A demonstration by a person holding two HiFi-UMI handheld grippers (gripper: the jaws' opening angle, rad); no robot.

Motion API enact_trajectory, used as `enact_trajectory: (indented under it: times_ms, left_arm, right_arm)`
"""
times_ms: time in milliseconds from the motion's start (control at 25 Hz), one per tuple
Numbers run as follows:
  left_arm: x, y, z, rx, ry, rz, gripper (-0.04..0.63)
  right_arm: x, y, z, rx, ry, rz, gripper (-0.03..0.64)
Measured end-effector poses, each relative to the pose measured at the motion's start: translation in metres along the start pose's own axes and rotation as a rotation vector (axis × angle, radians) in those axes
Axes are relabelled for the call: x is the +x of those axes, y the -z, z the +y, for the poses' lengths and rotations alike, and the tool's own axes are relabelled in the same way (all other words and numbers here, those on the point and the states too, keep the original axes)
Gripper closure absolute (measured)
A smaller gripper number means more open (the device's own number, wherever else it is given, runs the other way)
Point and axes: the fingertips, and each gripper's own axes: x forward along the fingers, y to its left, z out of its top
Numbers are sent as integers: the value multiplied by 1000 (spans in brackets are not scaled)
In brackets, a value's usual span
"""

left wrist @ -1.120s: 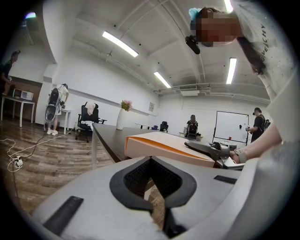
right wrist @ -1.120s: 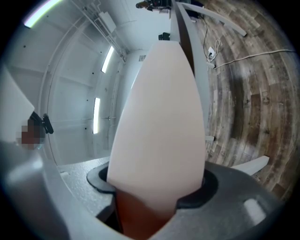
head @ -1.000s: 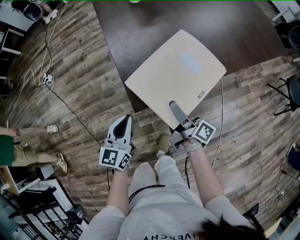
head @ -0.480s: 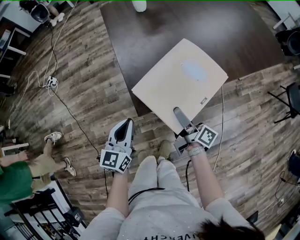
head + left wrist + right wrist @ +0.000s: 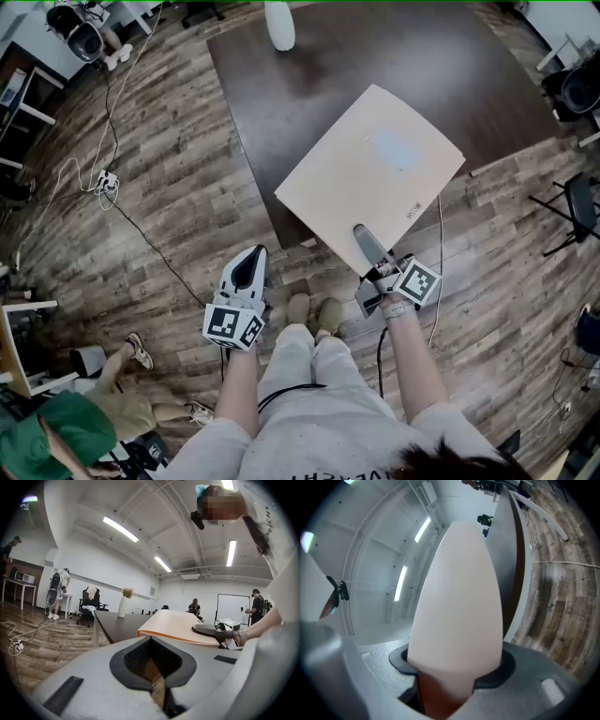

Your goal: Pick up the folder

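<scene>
Right tongs (image 5: 364, 239), jaws just closing tighter, pinch the near corner of the flat beige folder (image 5: 375, 173) jutting past the dark bench (image 5: 309, 84); left tongs (image 5: 251, 258) closed, empty. Apparently the lifting step; next calls for a steady, level raise.

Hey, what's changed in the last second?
The right gripper has just closed slightly tighter on the folder. The bystander in green walked to the lower left, and a vase came into view. Unchanged: folder held over the table edge, left gripper shut, empty.
</scene>
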Motion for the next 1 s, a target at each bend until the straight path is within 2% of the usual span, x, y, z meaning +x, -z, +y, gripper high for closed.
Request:
enact_trajectory:
  times_ms: [480,1000]
  left_arm:
    - [5,-31,2,14,51,-25,597]
    - [3,-64,17,20,71,-57,597]
  right_arm:
    - [-3,-26,41,-151,12,-55,334]
    - [-3,-44,75,-317,95,-107,337]
